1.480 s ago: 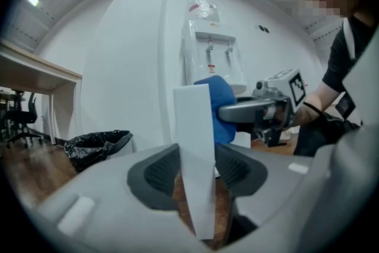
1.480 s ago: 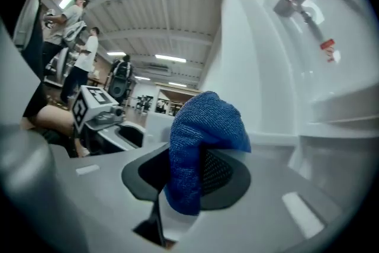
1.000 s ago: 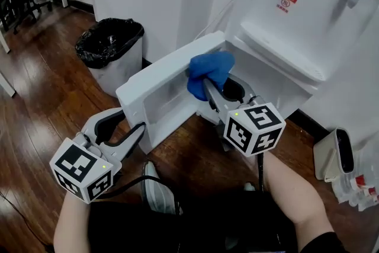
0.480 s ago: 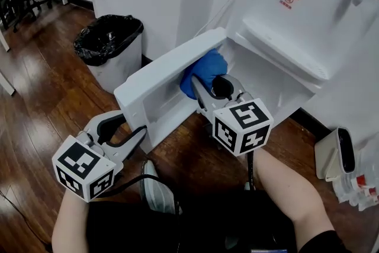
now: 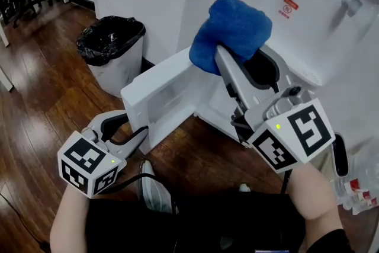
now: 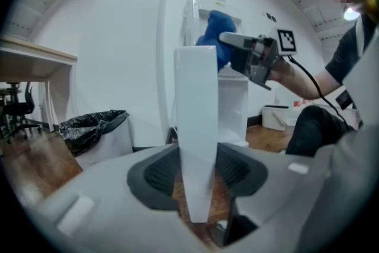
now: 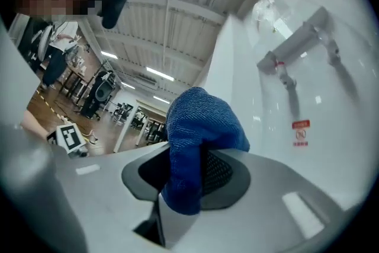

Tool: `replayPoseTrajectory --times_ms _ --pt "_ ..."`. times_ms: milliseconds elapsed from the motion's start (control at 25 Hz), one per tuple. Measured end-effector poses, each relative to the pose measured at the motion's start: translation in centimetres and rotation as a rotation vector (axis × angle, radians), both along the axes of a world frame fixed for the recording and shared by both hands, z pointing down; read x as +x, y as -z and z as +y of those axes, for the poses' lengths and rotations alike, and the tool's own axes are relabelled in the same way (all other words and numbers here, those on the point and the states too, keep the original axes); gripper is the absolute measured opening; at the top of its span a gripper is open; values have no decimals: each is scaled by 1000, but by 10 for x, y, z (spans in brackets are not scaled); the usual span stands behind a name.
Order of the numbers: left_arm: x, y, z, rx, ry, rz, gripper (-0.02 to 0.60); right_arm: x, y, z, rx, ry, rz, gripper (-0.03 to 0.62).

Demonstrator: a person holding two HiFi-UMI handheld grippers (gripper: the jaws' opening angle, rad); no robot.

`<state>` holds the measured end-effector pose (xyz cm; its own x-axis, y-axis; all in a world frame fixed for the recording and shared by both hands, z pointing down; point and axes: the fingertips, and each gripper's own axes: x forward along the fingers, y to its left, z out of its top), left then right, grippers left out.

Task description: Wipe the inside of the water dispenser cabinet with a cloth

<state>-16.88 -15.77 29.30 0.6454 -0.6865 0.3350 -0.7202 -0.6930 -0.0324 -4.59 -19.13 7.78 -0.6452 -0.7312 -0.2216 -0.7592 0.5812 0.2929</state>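
I am pinching the blue cloth [image 5: 232, 28] in my right gripper [image 5: 221, 56], whose jaws are partly apart and clamping its folds. I am holding it high in front of the water dispenser [image 5: 323, 26], above and outside the open cabinet [image 5: 203, 101]. My left gripper [image 5: 140, 130] is gripping the edge of the white cabinet door [image 5: 159, 87], its jaws narrowly apart and pressing on the panel. A black-lined bin [image 5: 110, 44] is standing by the wall on the left.

Head view: steeply down, close over dispenser [image 5: 331, 38]. Left gripper view: low, tight on door [image 6: 195, 115] edge, facing dispenser. Right gripper view: tilted up toward ceiling [image 7: 166, 15]. All three share the cloth [image 5: 234, 29].
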Motion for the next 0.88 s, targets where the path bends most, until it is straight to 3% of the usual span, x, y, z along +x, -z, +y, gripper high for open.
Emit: replayPoseTrajectory --times_ms 80,200,320,440,520,640,760,880 --pt "-1 1 0 -2 10 8 190 -12 7 -24 -19 -17 45 117" --pt "-2 1 3 -7 21 24 190 -22 -23 -49 -165 -21 142 117" --pt "0 3 3 -7 13 25 190 6 -50 -23 -295 -18 136 117" --pt "1 4 0 -4 4 17 190 45 -86 -5 -333 -80 187 117" --pt "-1 5 -2 -3 9 22 190 65 -120 -22 -368 -141 222 117" --pt "-3 3 0 -18 19 43 189 88 -147 -60 -412 -249 192 117" --pt "0 -1 3 -32 13 29 189 70 -118 -57 -338 -253 138 117" --pt "0 1 1 -18 4 22 189 11 -49 -12 -56 -136 188 117"
